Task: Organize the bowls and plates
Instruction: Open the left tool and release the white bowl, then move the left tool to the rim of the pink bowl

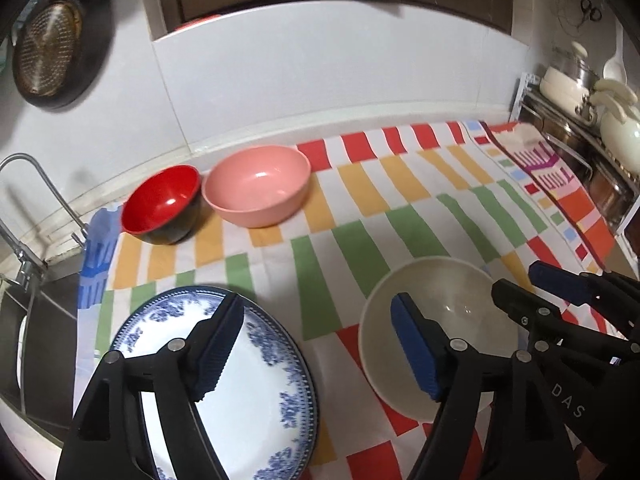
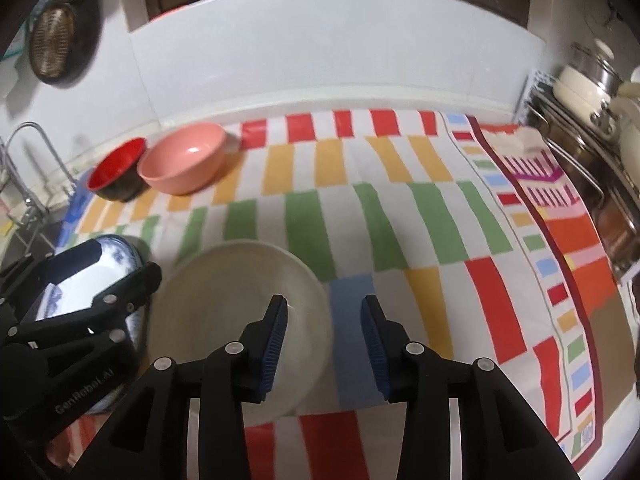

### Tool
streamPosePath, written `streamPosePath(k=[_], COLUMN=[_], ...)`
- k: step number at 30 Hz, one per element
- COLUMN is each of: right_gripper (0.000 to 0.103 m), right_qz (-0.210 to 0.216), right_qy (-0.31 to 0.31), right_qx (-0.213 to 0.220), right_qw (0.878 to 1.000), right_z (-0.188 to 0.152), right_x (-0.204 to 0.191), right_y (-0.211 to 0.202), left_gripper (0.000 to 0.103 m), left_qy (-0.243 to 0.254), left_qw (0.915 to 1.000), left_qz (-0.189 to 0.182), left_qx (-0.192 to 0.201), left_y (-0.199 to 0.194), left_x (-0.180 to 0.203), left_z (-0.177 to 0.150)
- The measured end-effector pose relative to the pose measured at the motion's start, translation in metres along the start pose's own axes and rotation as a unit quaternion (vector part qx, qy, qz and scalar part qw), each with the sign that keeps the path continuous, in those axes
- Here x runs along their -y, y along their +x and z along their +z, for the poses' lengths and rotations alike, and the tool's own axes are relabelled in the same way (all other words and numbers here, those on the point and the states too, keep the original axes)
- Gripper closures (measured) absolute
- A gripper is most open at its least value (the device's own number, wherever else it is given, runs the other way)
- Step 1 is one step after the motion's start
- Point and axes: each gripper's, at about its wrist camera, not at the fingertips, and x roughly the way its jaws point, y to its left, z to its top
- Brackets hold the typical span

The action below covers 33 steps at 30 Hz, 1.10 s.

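A blue-and-white patterned plate [image 1: 256, 392] lies at the near left of the striped cloth [image 1: 400, 200]. A cream bowl [image 1: 440, 308] stands just right of it. My left gripper [image 1: 320, 344] hovers open above the gap between them, one finger over each dish, holding nothing. My right gripper [image 2: 325, 340] is open over the cream bowl [image 2: 224, 312]; the bowl's right rim lies between its fingers, which do not press on it. A red-and-black bowl [image 1: 160, 204] and a pink bowl [image 1: 256, 188] stand side by side at the back left.
A sink with a faucet [image 1: 24, 208] borders the cloth on the left. A rack of pots and lids [image 1: 580, 120] stands at the right. A dark pan [image 1: 48, 48] hangs on the white wall. The cloth's middle and right are bare.
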Motion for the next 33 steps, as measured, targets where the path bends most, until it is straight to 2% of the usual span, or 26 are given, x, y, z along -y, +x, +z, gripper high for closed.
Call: streamPosePath(k=[6,12,20,28,33], right_gripper=[0.064,0.064,0.064,0.064,0.064], right_qz=[0.025,0.03,0.052,0.074,0.086], right_qy=[-0.018,-0.035,-0.058,-0.078,-0.085], right_qx=[0.02,0.029,0.047,0.058,0.05], right_qw=[0.999,0.999,0.996,0.993,0.991], right_z=[0.014,0.029,0.056,0.085,0.103], right_x=[-0.017,-0.031,-0.049,-0.058,-0.063], right_y=[-0.011,-0.008,-0.007,0.005,0.023], left_gripper=[0.026,0.026,0.026,0.026,0.027], left_qy=[-0.02,-0.05,-0.075,-0.101,-0.117], left_qw=[0.9998,0.9987,0.9968,0.9943,0.9926], left_qz=[0.009,0.013,0.025,0.031,0.031], left_qx=[0.003,-0.002,0.012,0.016,0.01], left_y=[-0.009,-0.008,-0.01,0.008,0.027], left_x=[-0.019,-0.042,-0.061,-0.076,-0.081], left_z=[0.006,0.013,0.027,0.041,0.048])
